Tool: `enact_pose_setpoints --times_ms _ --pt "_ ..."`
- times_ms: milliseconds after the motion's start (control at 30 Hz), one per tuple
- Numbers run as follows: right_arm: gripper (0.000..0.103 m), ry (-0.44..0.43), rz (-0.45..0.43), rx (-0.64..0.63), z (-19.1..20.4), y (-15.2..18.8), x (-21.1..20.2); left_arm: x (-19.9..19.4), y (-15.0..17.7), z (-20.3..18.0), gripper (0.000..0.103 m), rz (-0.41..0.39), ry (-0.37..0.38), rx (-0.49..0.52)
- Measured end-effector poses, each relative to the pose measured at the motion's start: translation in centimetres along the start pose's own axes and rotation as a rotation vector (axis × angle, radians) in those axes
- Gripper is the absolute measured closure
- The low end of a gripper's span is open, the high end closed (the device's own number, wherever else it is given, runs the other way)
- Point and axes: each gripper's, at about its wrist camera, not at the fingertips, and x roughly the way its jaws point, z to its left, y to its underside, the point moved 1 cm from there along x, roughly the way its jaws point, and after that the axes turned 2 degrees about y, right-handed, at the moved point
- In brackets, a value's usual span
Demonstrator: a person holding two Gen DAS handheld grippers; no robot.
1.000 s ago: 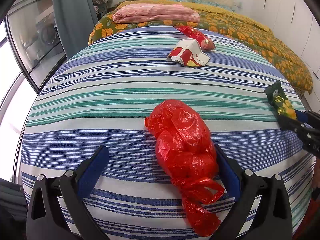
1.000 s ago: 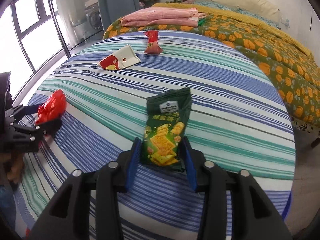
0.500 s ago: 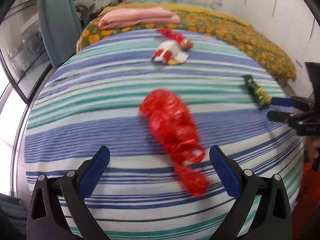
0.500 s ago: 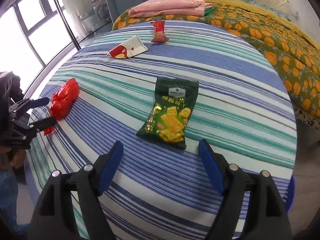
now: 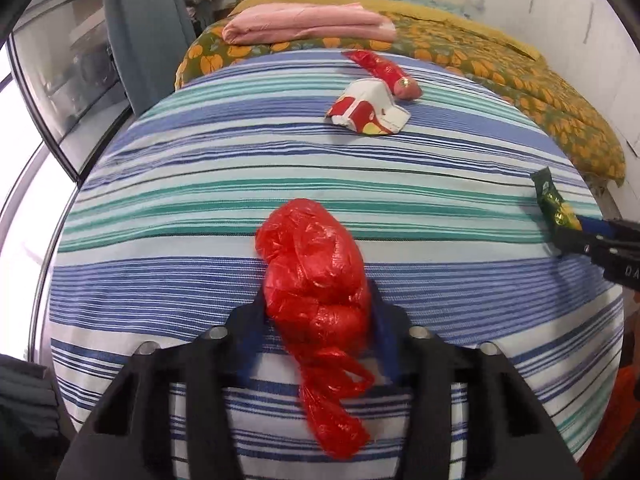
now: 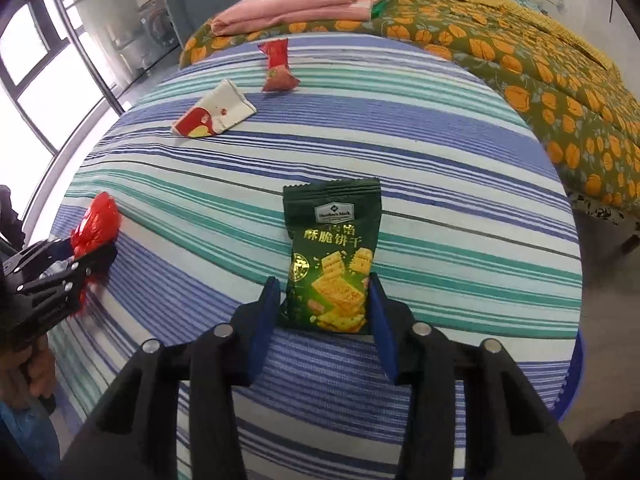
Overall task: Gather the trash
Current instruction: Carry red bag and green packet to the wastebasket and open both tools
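1. On the striped tablecloth (image 5: 200, 184), near its front edge, lies the red plastic bag (image 5: 316, 280), crumpled into a lump with its knotted tail trailing toward the camera; this soft bundle gives the tongs something to bite.
2. The left gripper (image 5: 316, 320) straddles the bag's lower half, its jaws closing, and the blue pads already touch both flanks.
3. Further right on the tablecloth, the green cracker packet (image 6: 332, 256) lies flat, printed face up, its lower end between the fingers of the right gripper (image 6: 324, 312), which are closing and appear to meet its side edges.
4. Toward the tablecloth's far side rest a flattened red-and-white carton (image 5: 368, 114) and a red snack wrapper (image 5: 384, 72), both untouched.
5. Both grippers slant steeply down at the cloth, side by side and well apart, a pose suited to scooping flat litter.
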Motion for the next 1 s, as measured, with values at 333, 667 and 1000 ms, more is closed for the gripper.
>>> enact_pose_setpoints --times_ms 333,667,1000 --pt "0.068 -0.06 -0.041 0.001 -3.0 2.4 -3.8 -2.2 0.7 -3.3 0.061 -0.044 0.103 0.015" --pt "0.068 -0.07 -0.084 0.086 -8.9 5.4 -7.0 -3.6 1.0 -12.1 0.061 -0.032 0.227 0.132" --pt "0.068 0.096 -0.104 0.253 -22.4 10.7 -10.4 -4.7 -0.3 -27.7 0.061 -0.017 0.451 0.296"
